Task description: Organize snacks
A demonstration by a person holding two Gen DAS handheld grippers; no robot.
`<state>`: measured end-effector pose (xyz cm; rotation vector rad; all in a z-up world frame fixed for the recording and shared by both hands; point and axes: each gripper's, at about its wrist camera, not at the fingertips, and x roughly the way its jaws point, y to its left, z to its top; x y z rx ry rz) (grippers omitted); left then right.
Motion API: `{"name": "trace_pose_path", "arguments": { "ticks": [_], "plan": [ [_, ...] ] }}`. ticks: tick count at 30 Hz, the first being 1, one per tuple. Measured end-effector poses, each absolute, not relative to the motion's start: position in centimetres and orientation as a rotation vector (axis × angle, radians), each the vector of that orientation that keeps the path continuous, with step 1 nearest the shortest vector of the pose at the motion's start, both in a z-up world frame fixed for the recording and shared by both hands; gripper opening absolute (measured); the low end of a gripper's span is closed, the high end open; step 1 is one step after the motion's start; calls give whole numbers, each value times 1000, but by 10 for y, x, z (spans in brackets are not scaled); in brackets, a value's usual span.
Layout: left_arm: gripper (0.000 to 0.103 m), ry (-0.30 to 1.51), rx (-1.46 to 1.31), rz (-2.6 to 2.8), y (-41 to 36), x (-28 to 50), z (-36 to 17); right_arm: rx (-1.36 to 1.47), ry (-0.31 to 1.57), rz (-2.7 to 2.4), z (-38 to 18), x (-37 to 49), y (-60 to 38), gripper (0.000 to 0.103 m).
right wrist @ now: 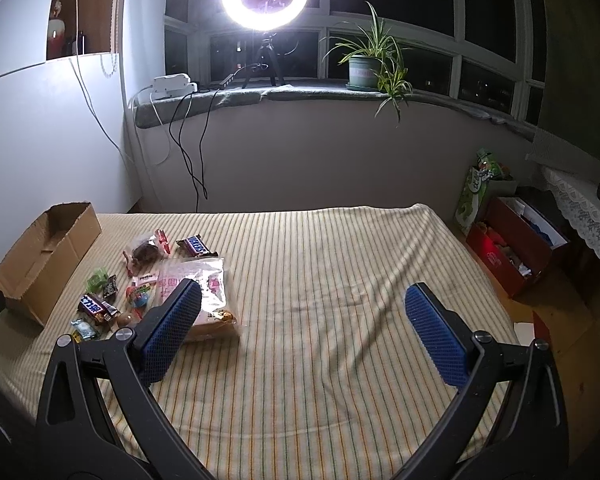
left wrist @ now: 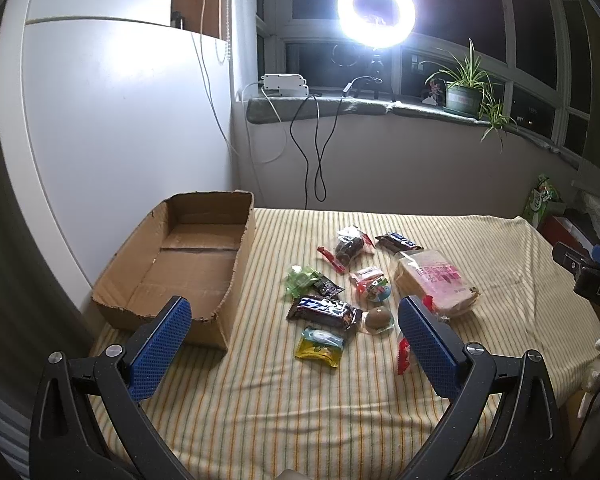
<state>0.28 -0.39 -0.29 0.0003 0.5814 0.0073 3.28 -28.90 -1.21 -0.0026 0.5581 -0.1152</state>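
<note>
While a bright white ring light on a small tripod (left wrist: 376,10) is glaring from the grey windowsill (left wrist: 364,106), the yellow striped cloth-covered desk (right wrist: 320,300) is carrying the whole lot. An open, empty brown cardboard box with torn edges (left wrist: 180,264) is sitting at the desk's left side, close to the white wall (left wrist: 112,120). Just right of it, the loose snacks are lying in a cluster: a long dark chocolate bar in a blue-lettered wrapper (left wrist: 324,310), a brown Snickers bar (left wrist: 398,241), a clear bag of sliced bread with pink print (left wrist: 436,280), a green crinkled sweet wrapper (left wrist: 300,280), a yellow and blue packet (left wrist: 320,346), a round brown ball in clear wrap (left wrist: 378,318), a clear pouch of dark pieces (left wrist: 350,246), and several small red and pink packets.

The left tongs (left wrist: 294,316) are hanging released above the near edge of the cluster, blue pads wide apart and grasping nothing. The right tongs (right wrist: 302,300) are likewise released, spread over bare cloth to the right of the bread bag.

A green potted spider plant (right wrist: 368,64) is standing on the sill before dark window panes; black cables (left wrist: 318,152) are dangling down the wall below. A red open box of clutter (right wrist: 516,248) is resting on the floor to the right.
</note>
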Motion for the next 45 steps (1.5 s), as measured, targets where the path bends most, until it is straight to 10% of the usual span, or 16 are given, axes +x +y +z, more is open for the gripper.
{"name": "trace_pose_path", "arguments": {
  "ticks": [45],
  "plan": [
    [102,589,-3,-2,-8,1,-6,-18,579,-106,-15,37,-287,103]
  ]
}}
